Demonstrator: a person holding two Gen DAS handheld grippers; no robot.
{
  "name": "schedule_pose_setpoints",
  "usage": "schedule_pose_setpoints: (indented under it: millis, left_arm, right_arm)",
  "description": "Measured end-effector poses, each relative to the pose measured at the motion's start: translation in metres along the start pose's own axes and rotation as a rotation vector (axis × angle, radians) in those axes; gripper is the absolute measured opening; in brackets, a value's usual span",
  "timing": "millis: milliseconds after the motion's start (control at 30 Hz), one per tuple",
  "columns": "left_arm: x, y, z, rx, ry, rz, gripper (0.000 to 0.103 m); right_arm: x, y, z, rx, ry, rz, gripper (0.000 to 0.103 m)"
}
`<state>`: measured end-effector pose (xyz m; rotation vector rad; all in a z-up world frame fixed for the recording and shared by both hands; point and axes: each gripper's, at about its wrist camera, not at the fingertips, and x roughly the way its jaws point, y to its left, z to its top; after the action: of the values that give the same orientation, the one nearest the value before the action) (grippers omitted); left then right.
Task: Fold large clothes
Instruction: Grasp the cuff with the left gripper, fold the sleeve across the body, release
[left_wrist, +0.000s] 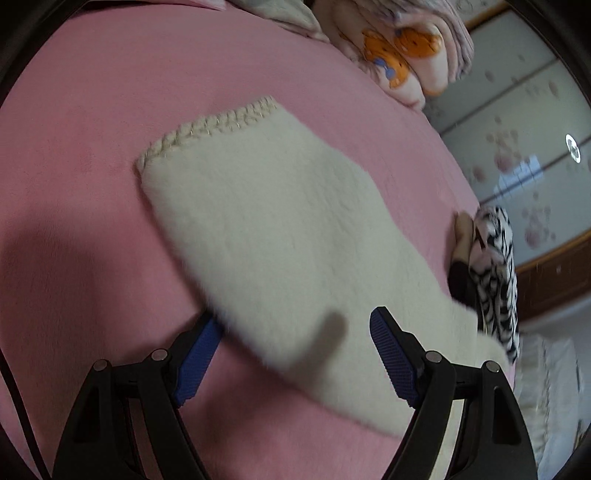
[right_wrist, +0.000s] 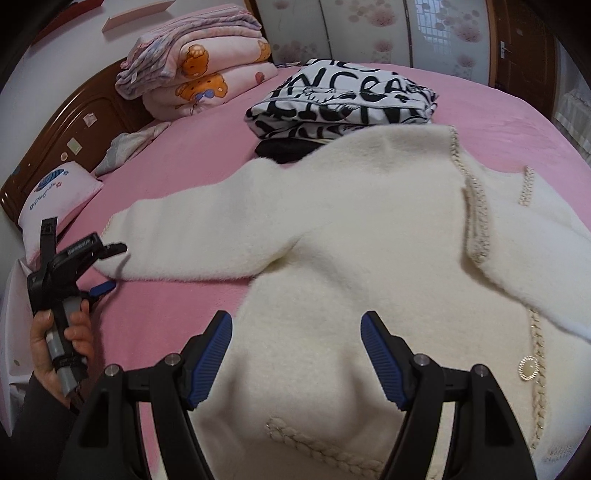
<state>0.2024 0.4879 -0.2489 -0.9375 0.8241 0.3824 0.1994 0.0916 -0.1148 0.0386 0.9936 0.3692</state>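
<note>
A fluffy cream cardigan (right_wrist: 369, 229) with braided trim and a pearl button lies spread on the pink bed (right_wrist: 184, 155). Its left sleeve (left_wrist: 266, 229) stretches out flat, its cuff toward the far side in the left wrist view. My left gripper (left_wrist: 295, 332) is open, its jaws either side of the sleeve near its near edge; it also shows in the right wrist view (right_wrist: 110, 266), held by a hand at the sleeve's cuff end. My right gripper (right_wrist: 297, 332) is open and empty, just above the cardigan's body.
A folded black-and-white printed garment (right_wrist: 343, 99) lies on dark clothing behind the cardigan. Folded pink blankets (right_wrist: 195, 62) are stacked by the wooden headboard (right_wrist: 74, 122). A small pillow (right_wrist: 55, 195) lies at the left. Floral wardrobe doors (right_wrist: 369, 33) stand beyond the bed.
</note>
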Motion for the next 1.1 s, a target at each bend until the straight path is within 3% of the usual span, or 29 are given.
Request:
schedule_pose_setpoints:
  millis: [67,133,167,200,333,433,567,700,800,900,1033,1067,1100]
  left_arm:
    - [0.006,-0.004,0.005,-0.019,-0.037,0.024,0.067]
    - [0.015,-0.010,0.010,-0.026,-0.047,0.065,0.024]
    - [0.019,-0.014,0.012,-0.029,-0.038,0.046,0.015]
    - [0.020,-0.019,0.013,-0.037,-0.037,0.032,0.013]
    - [-0.007,-0.058,0.011,0.076,-0.116,0.026,0.011]
    - [-0.035,-0.109,-0.003,0.197,-0.147,-0.054,0.011]
    - [-0.069,-0.188,-0.045,0.389,-0.140,-0.172,0.011]
    - [-0.081,-0.262,-0.112,0.589,-0.079,-0.258,0.011]
    - [-0.066,-0.302,-0.168,0.714,-0.010,-0.288,0.011]
    - [-0.035,-0.328,-0.224,0.812,0.104,-0.268,0.012]
    - [0.014,-0.342,-0.284,0.916,0.259,-0.187,0.015]
    - [0.022,-0.340,-0.295,0.944,0.275,-0.154,0.018]
    - [0.027,-0.339,-0.304,0.965,0.286,-0.134,0.028]
  right_arm:
    - [0.005,0.003,-0.001,-0.007,0.012,0.002,0.072]
    - [0.009,0.004,-0.002,-0.005,0.025,0.008,0.072]
    - [0.010,0.004,-0.003,-0.001,0.029,0.010,0.072]
    - [0.010,0.003,-0.004,0.003,0.031,0.010,0.072]
    - [0.005,-0.005,-0.007,0.021,0.026,0.012,0.072]
    - [-0.003,-0.016,-0.009,0.042,0.014,0.013,0.072]
    - [-0.018,-0.040,-0.010,0.096,-0.016,0.005,0.072]
    - [-0.040,-0.074,-0.013,0.170,-0.063,-0.013,0.072]
    - [-0.056,-0.102,-0.019,0.218,-0.094,-0.037,0.072]
    - [-0.068,-0.133,-0.028,0.263,-0.111,-0.075,0.072]
    - [-0.076,-0.167,-0.043,0.321,-0.109,-0.120,0.073]
    - [-0.076,-0.176,-0.048,0.335,-0.101,-0.130,0.073]
    - [-0.076,-0.182,-0.051,0.345,-0.096,-0.136,0.073]
